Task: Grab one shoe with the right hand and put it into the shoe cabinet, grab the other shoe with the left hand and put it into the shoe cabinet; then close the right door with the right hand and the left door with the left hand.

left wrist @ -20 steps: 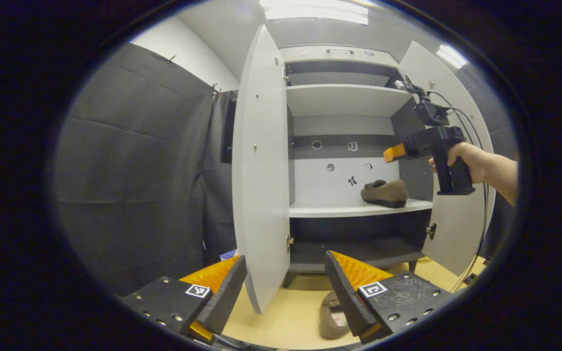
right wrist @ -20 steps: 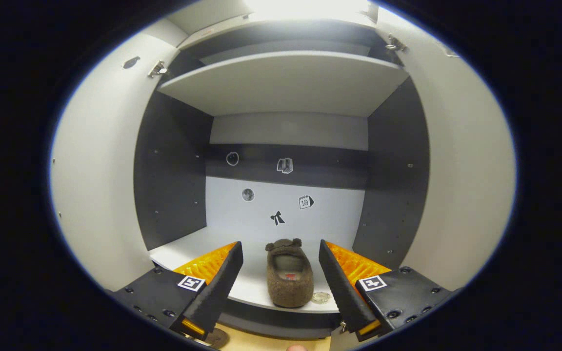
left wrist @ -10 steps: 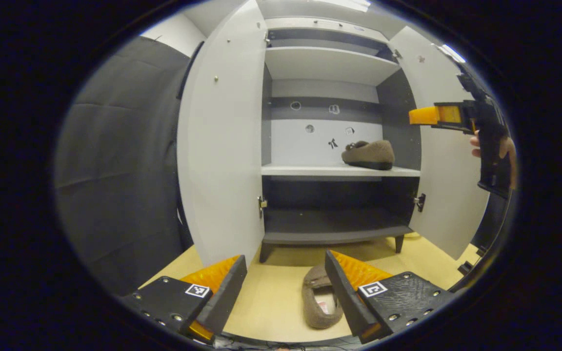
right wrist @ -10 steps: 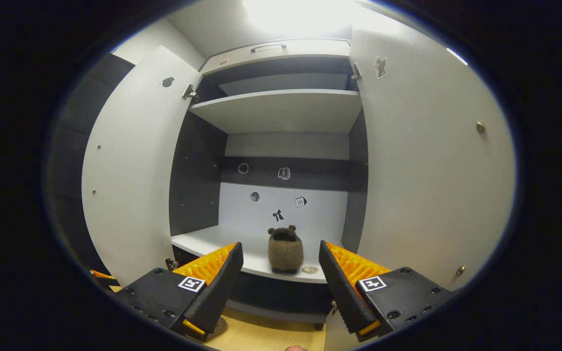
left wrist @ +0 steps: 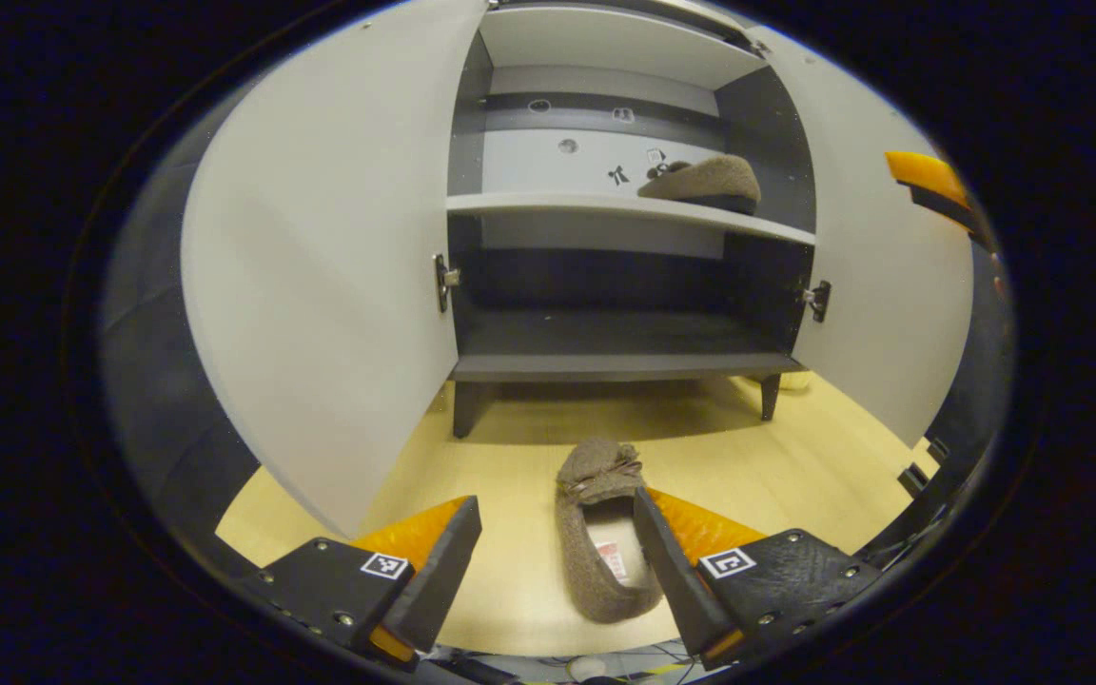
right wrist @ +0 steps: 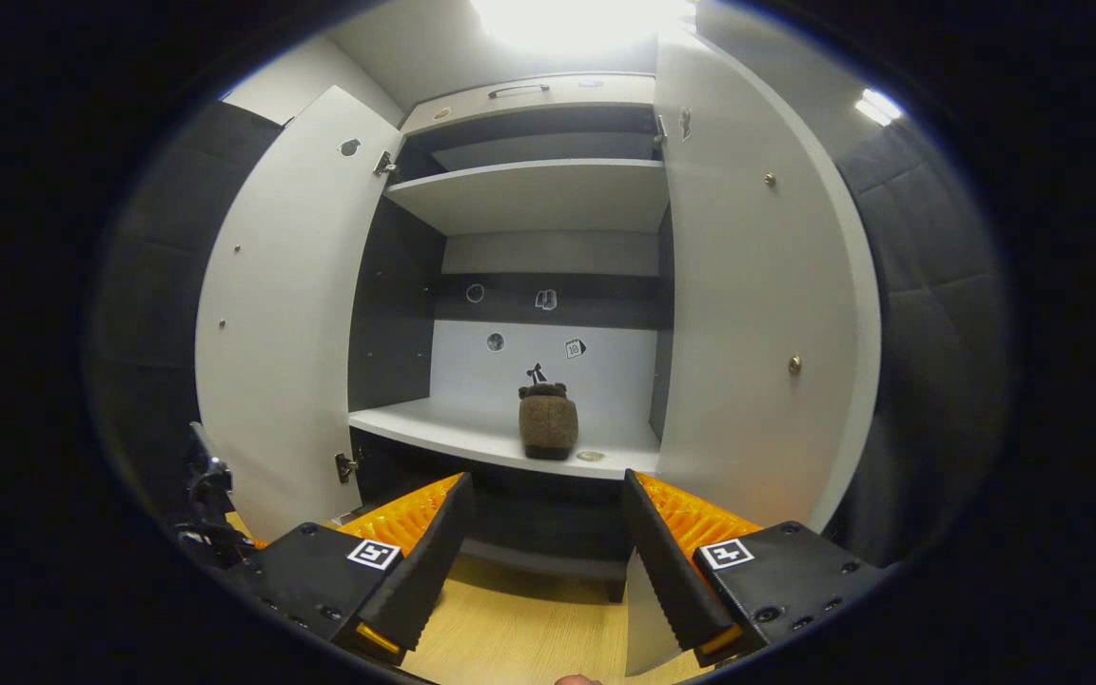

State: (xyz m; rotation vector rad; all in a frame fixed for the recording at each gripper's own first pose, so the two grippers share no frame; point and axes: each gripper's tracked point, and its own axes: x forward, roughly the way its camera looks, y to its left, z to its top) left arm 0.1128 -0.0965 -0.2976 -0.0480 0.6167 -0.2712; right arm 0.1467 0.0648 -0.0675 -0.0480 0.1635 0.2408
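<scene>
Two shoes are counted: one shoe on the shelf (right wrist: 548, 425) rests on the middle shelf (right wrist: 453, 433) of the shoe cabinet (left wrist: 605, 342), and the other shoe (left wrist: 598, 529) lies on the floor (left wrist: 795, 466) in front of it. Compared with half a second ago, the left gripper (left wrist: 556, 561) has come lower and closer to the floor shoe, which now sits between its jaws; they are wide open and hold nothing. The right gripper (right wrist: 546, 552) has moved back from the cabinet, so the shelf shoe looks farther; its jaws are also wide open and empty. Two doors, the left door (left wrist: 320, 257) and the right door (right wrist: 757, 314), stand open.
</scene>
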